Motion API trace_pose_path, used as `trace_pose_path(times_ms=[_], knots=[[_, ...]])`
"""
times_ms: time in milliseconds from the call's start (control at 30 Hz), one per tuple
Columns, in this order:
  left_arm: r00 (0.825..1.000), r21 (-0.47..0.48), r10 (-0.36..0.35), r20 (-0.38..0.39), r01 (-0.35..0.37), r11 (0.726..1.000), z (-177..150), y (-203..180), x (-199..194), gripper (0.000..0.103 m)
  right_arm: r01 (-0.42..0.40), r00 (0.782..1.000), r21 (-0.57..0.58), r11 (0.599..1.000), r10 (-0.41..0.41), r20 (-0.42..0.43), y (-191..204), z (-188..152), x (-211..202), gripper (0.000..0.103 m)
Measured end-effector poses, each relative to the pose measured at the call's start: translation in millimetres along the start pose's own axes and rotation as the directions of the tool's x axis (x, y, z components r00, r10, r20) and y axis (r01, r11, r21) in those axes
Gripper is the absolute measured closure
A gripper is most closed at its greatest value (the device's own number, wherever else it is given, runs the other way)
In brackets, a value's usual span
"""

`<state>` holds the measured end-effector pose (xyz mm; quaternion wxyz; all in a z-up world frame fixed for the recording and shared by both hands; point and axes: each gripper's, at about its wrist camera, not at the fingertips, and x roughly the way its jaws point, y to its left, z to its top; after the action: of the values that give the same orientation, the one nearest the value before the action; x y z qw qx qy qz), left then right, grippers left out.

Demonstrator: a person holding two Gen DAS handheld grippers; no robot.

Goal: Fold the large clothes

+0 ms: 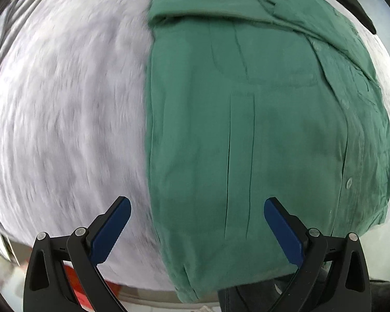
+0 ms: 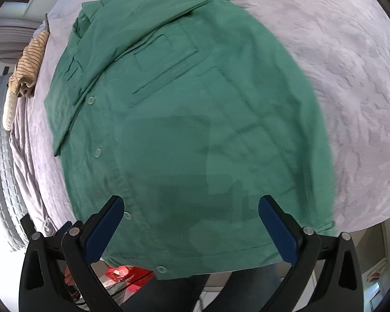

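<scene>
1. Location. The green button-front woven shirt (image 1: 247, 130) lies flat on the bed with a pale lilac textured bedspread (image 1: 65, 104). Its sides appear already folded inward, giving a long narrow panel. The hem end reaches the near edge of the bed; the collar end lies farthest from that edge.

2. Left gripper (image 1: 197, 223). The fingers are spread wide and hold nothing. They hover above the hem end of the shirt, one finger over the bedspread just beside the shirt's folded side edge, the other over the cloth.

3. Right gripper (image 2: 191, 221). The fingers are likewise spread wide and empty, hovering above the hem end of the shirt, near the button placket (image 2: 97, 152).

4. Handling judgement. The shirt looks light, soft and limp; it will drape and sag wherever it is unsupported. The stacked layers may slide against each other, so a one-layer pinch would probably peel the fold open.

5. Hold points. Take the two corners of the hem end, one per gripper, closing over all layers at once. Avoid closing on a button, which could make the grip slip.

6. Other items. A striped tan garment (image 2: 28, 62) lies bunched on the bedspread, well apart from the shirt, beyond its collar end and to one side.
</scene>
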<state>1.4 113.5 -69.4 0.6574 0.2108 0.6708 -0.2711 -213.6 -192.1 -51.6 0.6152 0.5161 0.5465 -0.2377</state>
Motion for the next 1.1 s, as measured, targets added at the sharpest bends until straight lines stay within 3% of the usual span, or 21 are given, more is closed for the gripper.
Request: trace_pose_path(times_ms=[133,333,467,600,733,800,833,867,933,967,1033,1100], knots=[[0.999,-0.067,-0.022,-0.049,0.019,0.998,-38,0,11,0.000,0.005,0.999,0.014,1.000,-0.005,0.043,-29,-11,-15,0.000],[0.995,-0.101,-0.036,-0.089,0.027,0.995,-82,3,25,0.000,0.000,0.998,0.133,0.991,-0.008,0.058,-94,-26,-20,0.000],[0.992,-0.147,-0.076,-0.100,0.060,0.987,-102,18,33,0.000,-0.087,0.996,0.255,0.963,0.079,0.041,-133,-34,-7,0.000],[0.987,-0.194,-0.126,-0.097,0.105,0.975,-116,37,39,0.000,-0.216,0.975,0.335,0.917,0.220,0.028,-148,-42,13,0.000],[0.985,-0.197,-0.153,-0.078,0.136,0.971,-119,22,43,0.000,-0.275,0.959,0.329,0.903,0.281,0.029,-141,-46,17,0.000],[0.980,-0.200,-0.184,-0.073,0.167,0.965,-117,12,42,0.000,-0.354,0.932,0.307,0.883,0.359,0.043,-134,-44,14,0.000],[0.979,-0.204,-0.188,-0.074,0.170,0.964,-96,-1,46,0.000,-0.391,0.917,0.292,0.873,0.395,0.049,-128,-43,13,0.000],[0.981,-0.197,-0.181,-0.074,0.164,0.967,-99,-3,48,0.000,-0.440,0.895,0.272,0.856,0.443,0.056,-122,-42,10,0.000],[0.980,-0.192,-0.183,-0.080,0.165,0.967,-103,-4,53,0.000,-0.474,0.877,0.244,0.846,0.478,0.046,-114,-39,9,0.000],[0.979,-0.194,-0.185,-0.085,0.166,0.967,-104,-4,55,0.000,-0.469,0.879,0.231,0.852,0.475,0.034,-110,-39,10,0.000],[0.978,-0.195,-0.189,-0.089,0.169,0.966,-104,-4,58,0.003,-0.417,0.904,0.216,0.883,0.427,0.002,-106,-37,15,0.000],[0.979,-0.192,-0.183,-0.091,0.163,0.968,-97,-3,61,0.013,-0.372,0.922,0.214,0.903,0.386,-0.024,-104,-37,22,0.000]])
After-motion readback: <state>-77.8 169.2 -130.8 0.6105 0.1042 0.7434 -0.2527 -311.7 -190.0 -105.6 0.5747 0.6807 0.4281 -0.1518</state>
